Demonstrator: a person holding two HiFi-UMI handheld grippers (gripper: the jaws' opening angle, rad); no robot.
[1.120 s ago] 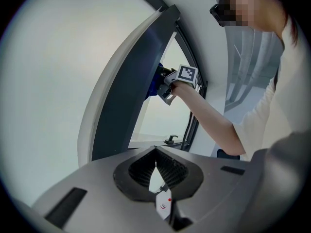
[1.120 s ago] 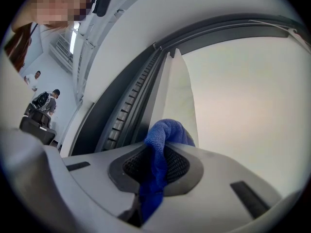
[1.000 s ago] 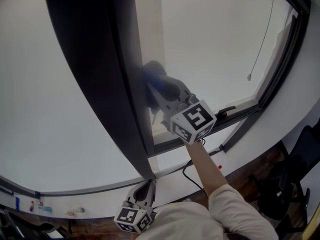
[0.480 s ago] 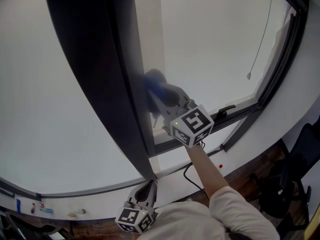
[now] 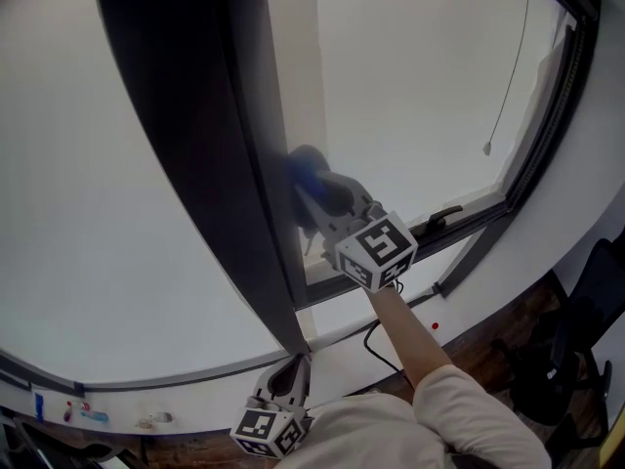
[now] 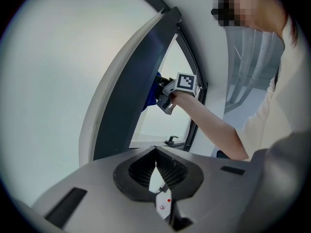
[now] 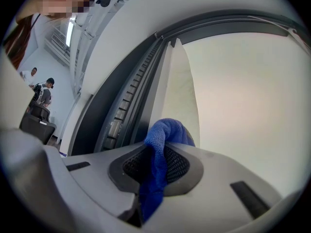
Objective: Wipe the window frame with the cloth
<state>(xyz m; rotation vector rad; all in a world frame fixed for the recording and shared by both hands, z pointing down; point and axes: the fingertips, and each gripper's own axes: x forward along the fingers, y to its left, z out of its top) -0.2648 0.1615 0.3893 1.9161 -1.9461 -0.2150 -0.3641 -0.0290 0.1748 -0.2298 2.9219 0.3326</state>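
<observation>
A blue cloth [image 7: 163, 140] is pinched in my right gripper [image 7: 156, 165], which is shut on it. In the head view the cloth [image 5: 311, 176] presses against the dark upright window frame [image 5: 210, 154], with the right gripper [image 5: 327, 203] just right of that frame. The left gripper view catches the same cloth [image 6: 154, 89] on the frame [image 6: 127, 98] from below. My left gripper [image 5: 285, 384] hangs low by the sill, jaws shut with nothing between them [image 6: 156, 168].
A window handle [image 5: 441, 216] sits on the lower sash rail to the right. A blind cord with a weight [image 5: 486, 149] hangs before the glass. A cable [image 5: 376, 345] runs along the white sill [image 5: 195, 399]. People stand far left [image 7: 41, 93].
The right gripper with the cloth has slid slightly to the right and down along the frame. The left gripper stays low by the sill.
</observation>
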